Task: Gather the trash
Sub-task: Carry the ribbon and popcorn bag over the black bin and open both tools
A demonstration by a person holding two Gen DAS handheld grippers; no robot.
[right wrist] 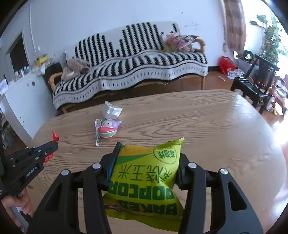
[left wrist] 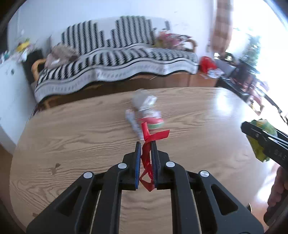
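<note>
White wall (right wrist: 108, 16), striped-throw sofa (right wrist: 136, 59) behind wood table (right wrist: 207, 126); bright window (right wrist: 261, 23) rt, dark chair (right wrist: 255, 86).

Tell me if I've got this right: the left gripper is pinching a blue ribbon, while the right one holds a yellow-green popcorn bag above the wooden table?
Nearly. The ribbon in the left gripper is red, not blue, as the left wrist view shows; only the finger pads are blue. The right gripper does hold the popcorn bag above the wooden table.

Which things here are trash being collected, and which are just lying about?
Trash job: red ribbon in left gripper; popcorn bag in right gripper; silver wrapper and thin wrapper on table.
Just about: toy, sofa, chair.
</note>
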